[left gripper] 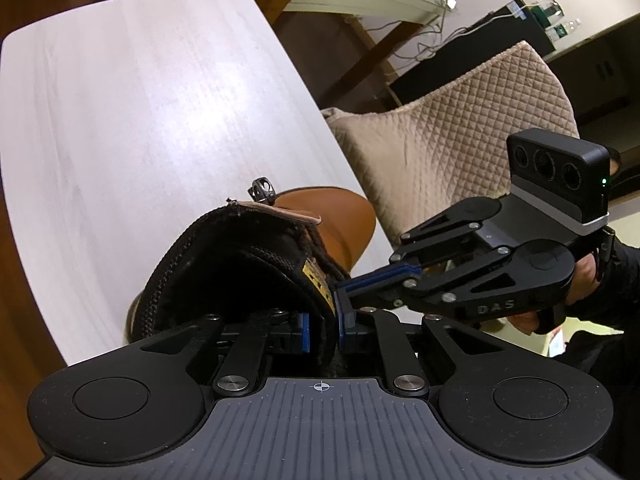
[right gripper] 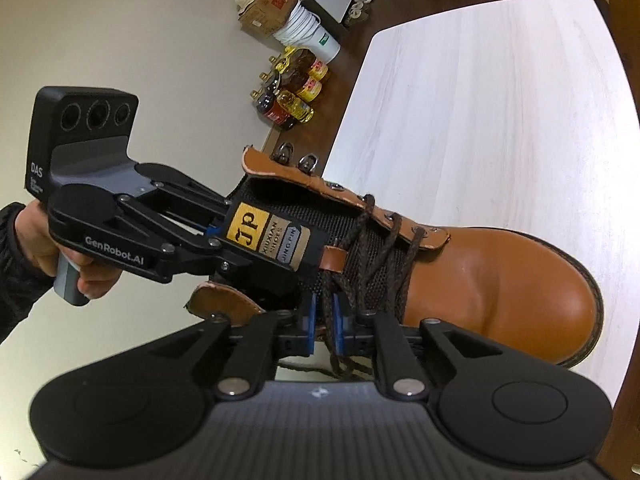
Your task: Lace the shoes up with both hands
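Note:
A tan leather boot (right gripper: 500,280) lies on the white table (right gripper: 500,100), toe to the right in the right wrist view. Its black mesh tongue (right gripper: 280,236) bears a yellow label, and my left gripper (right gripper: 218,232) is shut on the tongue's top edge. The left wrist view shows that tongue (left gripper: 248,272) pinched between the blue pads of the left gripper (left gripper: 324,326). A dark brown lace (right gripper: 372,248) crosses the lower eyelets. One strand runs down between the pads of my right gripper (right gripper: 325,320), which is shut on it. The right gripper (left gripper: 344,288) comes in from the right, beside the tongue.
Metal lace hooks (right gripper: 308,162) stand bare on the upper flap. A quilted beige chair (left gripper: 460,128) sits against the table's right edge. Oil bottles (right gripper: 296,92), a white bucket (right gripper: 308,30) and a cardboard box (right gripper: 268,4) stand on the floor beyond the table.

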`<state>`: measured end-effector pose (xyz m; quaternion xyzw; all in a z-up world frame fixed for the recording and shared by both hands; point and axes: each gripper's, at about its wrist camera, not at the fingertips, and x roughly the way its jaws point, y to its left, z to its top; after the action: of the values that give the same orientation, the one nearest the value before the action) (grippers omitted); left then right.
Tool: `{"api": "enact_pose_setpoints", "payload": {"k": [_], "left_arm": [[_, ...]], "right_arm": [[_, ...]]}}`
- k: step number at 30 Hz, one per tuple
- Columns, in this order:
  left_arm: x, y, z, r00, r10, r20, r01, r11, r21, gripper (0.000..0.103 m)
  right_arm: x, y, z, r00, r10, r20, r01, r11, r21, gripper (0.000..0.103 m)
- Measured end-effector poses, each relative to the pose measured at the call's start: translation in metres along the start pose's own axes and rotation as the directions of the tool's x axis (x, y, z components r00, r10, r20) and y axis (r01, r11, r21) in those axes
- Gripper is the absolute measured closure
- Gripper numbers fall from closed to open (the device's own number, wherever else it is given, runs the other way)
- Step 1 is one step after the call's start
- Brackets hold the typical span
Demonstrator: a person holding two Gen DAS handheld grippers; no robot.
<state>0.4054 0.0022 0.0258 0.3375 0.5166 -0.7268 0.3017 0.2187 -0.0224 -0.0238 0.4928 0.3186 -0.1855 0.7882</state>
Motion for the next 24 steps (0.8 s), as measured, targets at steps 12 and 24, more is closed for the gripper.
{"api": "enact_pose_setpoints", "payload": {"k": [12, 24], "left_arm": [[-0.001, 0.002, -0.003, 1.0, 0.0, 0.018, 0.001, 1.0, -0.028, 0.09], [0.012, -0.003, -0.004, 0.997, 0.033, 0.07, -0.029, 0.999, -0.046, 0.089]], "right_arm": [[-0.012, 0.001, -0.001, 1.0, 0.0, 0.021, 0.0, 1.0, -0.005, 0.094], [-0.039, -0.026, 0.012, 0.994, -0.01, 0.112, 0.0, 0.996, 0.084, 0.094]]}}
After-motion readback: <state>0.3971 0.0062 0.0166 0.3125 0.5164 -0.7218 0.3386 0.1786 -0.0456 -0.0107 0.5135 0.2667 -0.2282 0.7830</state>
